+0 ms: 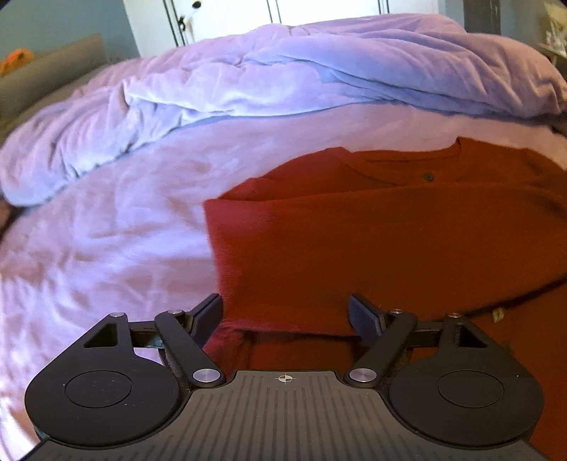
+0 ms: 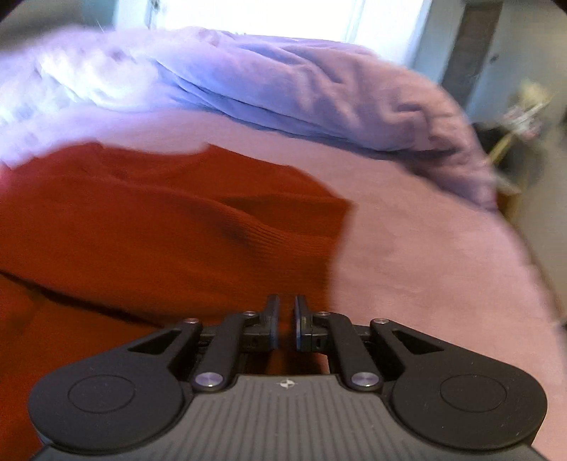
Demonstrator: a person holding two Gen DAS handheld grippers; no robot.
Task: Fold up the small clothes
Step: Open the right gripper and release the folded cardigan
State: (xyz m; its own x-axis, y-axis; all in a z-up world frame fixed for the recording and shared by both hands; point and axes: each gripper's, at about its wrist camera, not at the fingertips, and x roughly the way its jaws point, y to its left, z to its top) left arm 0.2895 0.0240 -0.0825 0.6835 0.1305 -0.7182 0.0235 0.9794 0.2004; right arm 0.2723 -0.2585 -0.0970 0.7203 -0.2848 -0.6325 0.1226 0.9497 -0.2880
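A rust-red knit top (image 1: 372,227) lies on the pink bed sheet (image 1: 117,227), its lower part folded up toward the collar. My left gripper (image 1: 285,312) is open over the fold's near left edge, with nothing between its fingers. In the right wrist view the same red top (image 2: 170,227) fills the left side. My right gripper (image 2: 287,312) is nearly shut, its fingers a narrow gap apart, with red cloth between them at the fold's near right edge.
A crumpled lilac duvet (image 1: 248,81) is heaped across the far side of the bed. It also shows in the right wrist view (image 2: 283,88). The bed's right edge (image 2: 531,269) drops off to the floor. White doors (image 1: 248,14) stand behind.
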